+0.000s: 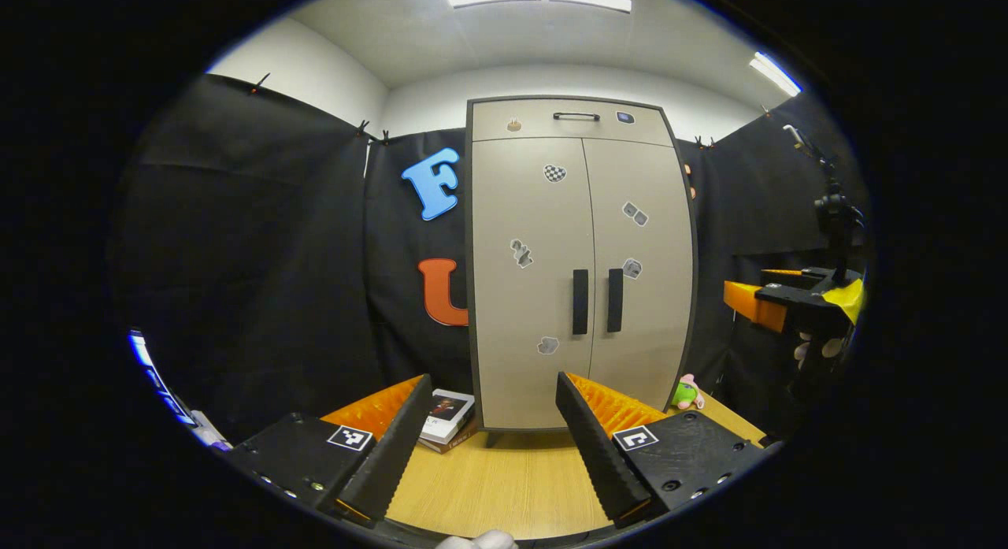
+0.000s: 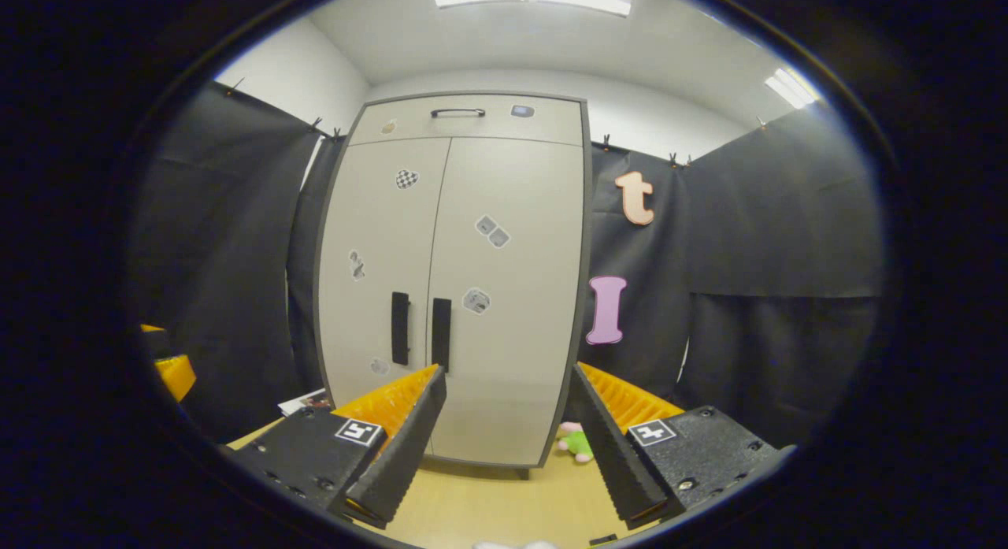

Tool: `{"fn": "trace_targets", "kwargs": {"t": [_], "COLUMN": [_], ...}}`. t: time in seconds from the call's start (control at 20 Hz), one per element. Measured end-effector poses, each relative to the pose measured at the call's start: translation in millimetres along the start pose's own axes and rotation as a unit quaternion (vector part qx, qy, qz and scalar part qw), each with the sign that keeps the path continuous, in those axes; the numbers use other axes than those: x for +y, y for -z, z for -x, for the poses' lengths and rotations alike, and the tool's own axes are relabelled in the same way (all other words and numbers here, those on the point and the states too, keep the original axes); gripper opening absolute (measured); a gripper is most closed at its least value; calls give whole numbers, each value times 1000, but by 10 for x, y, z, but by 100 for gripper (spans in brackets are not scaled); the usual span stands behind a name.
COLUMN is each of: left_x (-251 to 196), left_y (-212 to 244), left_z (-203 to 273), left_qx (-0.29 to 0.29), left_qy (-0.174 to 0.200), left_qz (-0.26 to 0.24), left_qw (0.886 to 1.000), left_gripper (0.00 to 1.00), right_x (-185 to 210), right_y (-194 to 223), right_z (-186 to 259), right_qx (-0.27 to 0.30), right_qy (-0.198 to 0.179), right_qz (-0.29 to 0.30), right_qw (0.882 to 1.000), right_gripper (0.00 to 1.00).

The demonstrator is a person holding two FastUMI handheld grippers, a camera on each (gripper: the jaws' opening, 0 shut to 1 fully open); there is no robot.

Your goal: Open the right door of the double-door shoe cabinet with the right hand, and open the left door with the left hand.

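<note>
A beige double-door shoe cabinet (image 1: pixel 579 250) stands on a wooden table, both doors closed. Two black vertical handles sit side by side at the centre seam: the left door's handle (image 1: pixel 580 301) and the right door's handle (image 1: pixel 615 300). My left gripper (image 1: pixel 494 395) is open, well short of the cabinet front and low. In the right gripper view the cabinet (image 2: pixel 465 273) is also closed, with its handles (image 2: pixel 401 328) (image 2: pixel 441 333) above my left finger. My right gripper (image 2: pixel 508 383) is open and holds nothing. The right gripper also appears at the far right of the left gripper view (image 1: pixel 795 305).
A book (image 1: pixel 447 417) lies on the table (image 1: pixel 504 486) left of the cabinet's foot. A small green and pink plush toy (image 1: pixel 687 393) sits at the cabinet's right foot, seen too as the toy (image 2: pixel 576 442). A drawer with a black handle (image 1: pixel 576 116) tops the cabinet. Black cloth surrounds the booth.
</note>
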State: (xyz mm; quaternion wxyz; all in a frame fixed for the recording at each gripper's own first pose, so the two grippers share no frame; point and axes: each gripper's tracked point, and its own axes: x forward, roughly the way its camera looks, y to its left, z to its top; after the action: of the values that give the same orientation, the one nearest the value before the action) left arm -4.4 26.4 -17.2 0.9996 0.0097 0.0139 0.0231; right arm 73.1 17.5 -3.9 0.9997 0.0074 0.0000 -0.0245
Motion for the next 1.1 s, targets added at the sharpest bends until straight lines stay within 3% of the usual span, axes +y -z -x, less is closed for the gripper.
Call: {"fn": "trace_targets", "kwargs": {"t": [0.25, 0.45, 0.75, 1.0, 1.05, 1.1], "left_x": [143, 244, 285, 261, 252, 236], "left_y": [65, 92, 153, 125, 126, 133], "left_z": [13, 17, -21, -113, -125, -125], "left_qx": [7, 12, 23, 24, 24, 27], "left_qy": [-35, -69, -109, -141, -147, -150], "left_qz": [2, 5, 11, 10, 8, 4], "left_qw": [999, 998, 994, 990, 989, 988], "left_gripper": [95, 95, 95, 95, 95, 95], "right_x": [391, 663, 874, 967, 951, 955], "right_y": [28, 179, 411, 496, 480, 499], "right_z": [-763, -1460, -2237, -2513, -2558, -2592], "right_qx": [-2, 28, 58, 67, 63, 63], "right_qy": [-15, -23, -24, -27, -19, -14], "right_qz": [5, 3, 3, -13, -10, -14], "right_qw": [1000, 999, 998, 997, 998, 998], "right_gripper": [98, 96, 83, 64, 58, 43]}}
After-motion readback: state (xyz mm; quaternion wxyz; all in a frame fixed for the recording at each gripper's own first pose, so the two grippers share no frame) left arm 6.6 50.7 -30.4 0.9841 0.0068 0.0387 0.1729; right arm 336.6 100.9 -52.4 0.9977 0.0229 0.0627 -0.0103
